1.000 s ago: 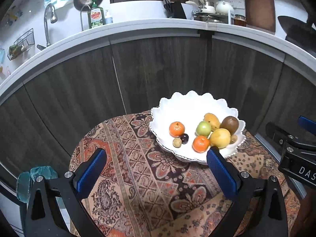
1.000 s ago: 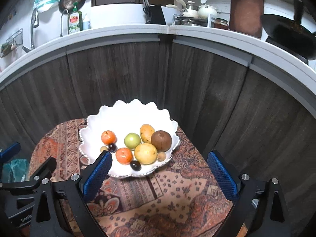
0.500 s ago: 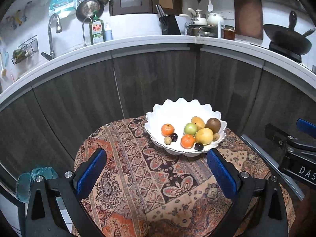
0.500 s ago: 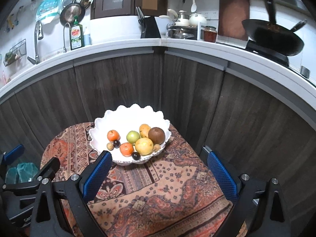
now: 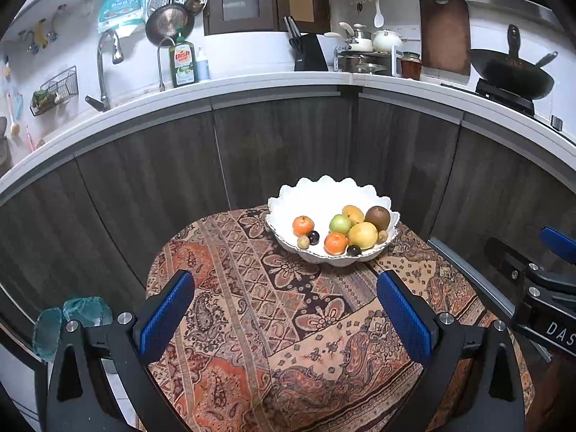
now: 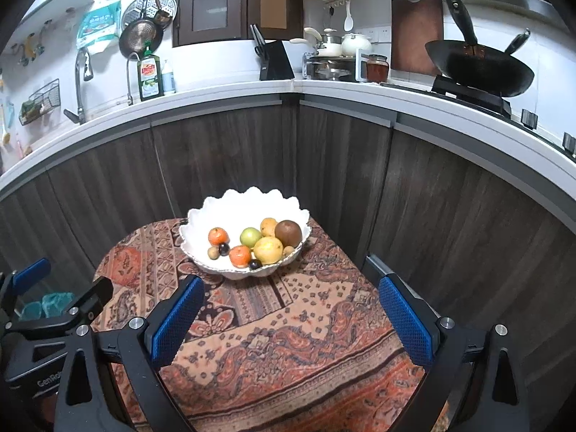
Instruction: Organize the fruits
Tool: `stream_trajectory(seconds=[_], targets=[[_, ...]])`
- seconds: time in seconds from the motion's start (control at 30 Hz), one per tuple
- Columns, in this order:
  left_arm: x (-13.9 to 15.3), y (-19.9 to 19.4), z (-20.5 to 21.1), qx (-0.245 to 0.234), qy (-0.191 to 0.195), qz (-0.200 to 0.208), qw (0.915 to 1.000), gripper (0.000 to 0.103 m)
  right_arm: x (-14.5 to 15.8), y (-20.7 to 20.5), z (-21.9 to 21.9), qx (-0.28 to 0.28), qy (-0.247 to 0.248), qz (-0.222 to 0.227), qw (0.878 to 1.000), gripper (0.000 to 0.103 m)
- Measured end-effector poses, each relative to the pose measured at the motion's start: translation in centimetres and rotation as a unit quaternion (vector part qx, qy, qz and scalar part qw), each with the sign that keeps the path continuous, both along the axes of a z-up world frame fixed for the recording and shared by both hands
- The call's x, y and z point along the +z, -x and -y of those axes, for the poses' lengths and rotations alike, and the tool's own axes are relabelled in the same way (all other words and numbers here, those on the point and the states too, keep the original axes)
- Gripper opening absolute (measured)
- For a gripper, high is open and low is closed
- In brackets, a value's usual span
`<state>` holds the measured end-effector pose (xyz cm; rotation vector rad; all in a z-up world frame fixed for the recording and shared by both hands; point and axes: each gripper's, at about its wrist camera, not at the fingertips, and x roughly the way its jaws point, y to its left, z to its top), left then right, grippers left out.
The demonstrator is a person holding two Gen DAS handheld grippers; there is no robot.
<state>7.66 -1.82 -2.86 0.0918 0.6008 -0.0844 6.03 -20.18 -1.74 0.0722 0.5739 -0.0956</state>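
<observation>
- While both sets of jaws stand spread and hold nothing, the left gripper and right gripper hover well short of the bowl.
- All the fruits sit inside that scalloped white bowl on the patterned cloth.
- Risk, as I judge it: round fruit packed close may roll or squirt from a pinch, and a low reach could snag the cloth and drag the bowl.

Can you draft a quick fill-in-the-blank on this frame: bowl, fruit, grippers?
1. All the fruit sits in a white scalloped ____ on the patterned tablecloth.
2. The left gripper and the right gripper both have their jaws ____ and hold nothing.
3. The brown kiwi lies at the ____ side of the fruit pile.
4. The gripper pads are ____ in colour.

Missing words: bowl; open; right; blue
</observation>
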Motion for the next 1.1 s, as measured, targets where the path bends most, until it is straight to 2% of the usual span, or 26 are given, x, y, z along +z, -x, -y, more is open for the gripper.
stream_trajectory(seconds=[0.5,1.1], targets=[[-0.2,2.8,-0.6,-0.008,0.019,-0.008,0.9998,0.103,0.2,3.2,-0.3,0.006,-0.005,0.003,1.000,0.098],[0.1,3.0,-0.5,-0.011,0.020,-0.005,0.9997,0.103,0.6,3.6,-0.4,0.006,-0.004,0.008,1.000,0.098]])
